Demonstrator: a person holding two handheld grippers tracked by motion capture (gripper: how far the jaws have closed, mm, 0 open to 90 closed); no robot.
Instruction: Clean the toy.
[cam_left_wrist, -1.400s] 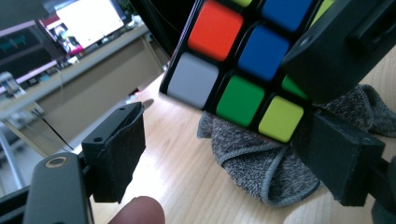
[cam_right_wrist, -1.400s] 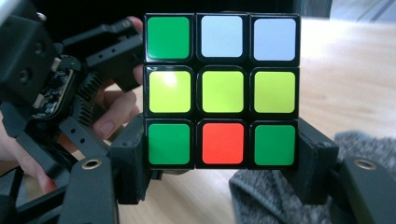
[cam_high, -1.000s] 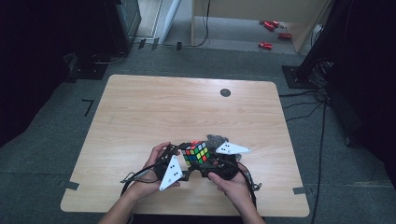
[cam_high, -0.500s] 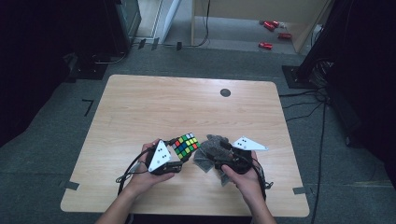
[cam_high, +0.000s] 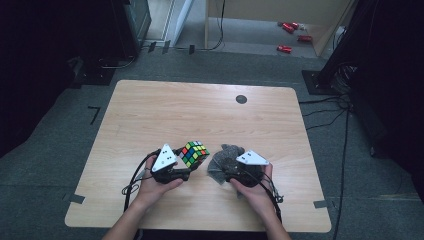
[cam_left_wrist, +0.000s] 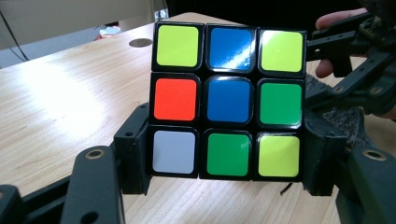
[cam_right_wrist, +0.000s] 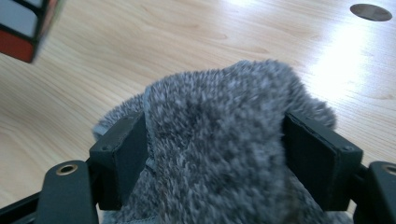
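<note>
The scrambled, black-framed plastic puzzle cube (cam_left_wrist: 228, 101) is clamped between the left tool (cam_high: 186, 171)'s jaws above the near part of the light wooden desk (cam_high: 150, 115), beside the fuzzy grey cloth (cam_right_wrist: 219, 140) bunched in the right tool (cam_high: 231, 172)'s grip. Gripped only near its lower edges, the cube could twist or pop free if the cloth pushes hard against a face. No brand or writing is legible.

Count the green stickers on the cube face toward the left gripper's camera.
3 on the cube: middle row at the right, bottom row in the middle, and none in the top row. Other faces are hidden here.
</note>
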